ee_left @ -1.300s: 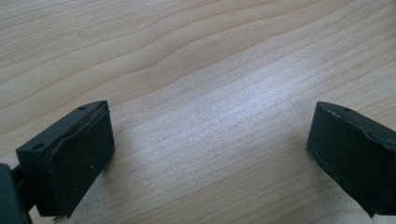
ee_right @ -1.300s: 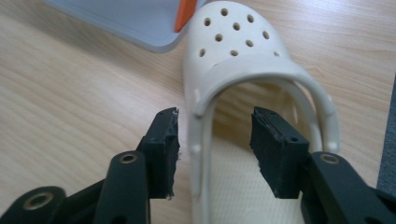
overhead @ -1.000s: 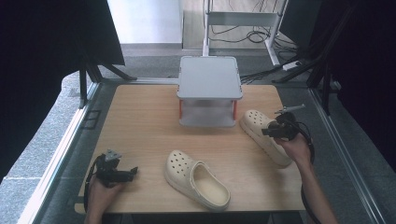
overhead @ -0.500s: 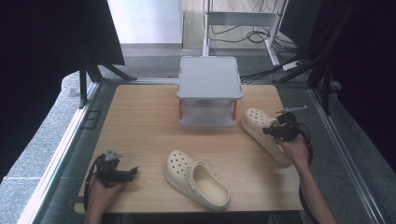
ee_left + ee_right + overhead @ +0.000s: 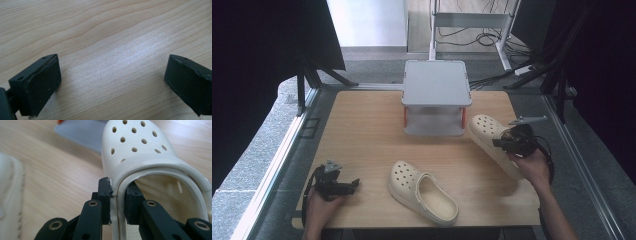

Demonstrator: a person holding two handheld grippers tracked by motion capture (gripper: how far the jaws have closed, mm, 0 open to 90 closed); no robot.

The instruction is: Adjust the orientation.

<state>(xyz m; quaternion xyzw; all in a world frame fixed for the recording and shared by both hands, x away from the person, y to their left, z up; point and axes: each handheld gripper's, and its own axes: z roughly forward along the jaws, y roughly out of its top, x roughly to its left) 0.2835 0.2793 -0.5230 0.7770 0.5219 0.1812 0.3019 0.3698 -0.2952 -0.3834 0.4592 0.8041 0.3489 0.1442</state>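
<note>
Jaws of your right gripper [image 5: 117, 200] pinch the side rim of the cream perforated foam clog [image 5: 140, 157] beside the grey two-tier plastic stand [image 5: 435, 97]. Your left gripper [image 5: 112, 82] rests spread over the bare wooden table [image 5: 105, 37], well apart from the second cream clog [image 5: 422, 191].

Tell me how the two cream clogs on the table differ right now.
The right clog is pinched at its side rim by the right hand-held gripper; the near clog lies free, untouched. The right clog sits beside the grey shelf, toe toward the far edge; the near clog lies mid-table near the front edge, toe pointing left and away. Both are cream, perforated on the toe, and open side up.
</note>
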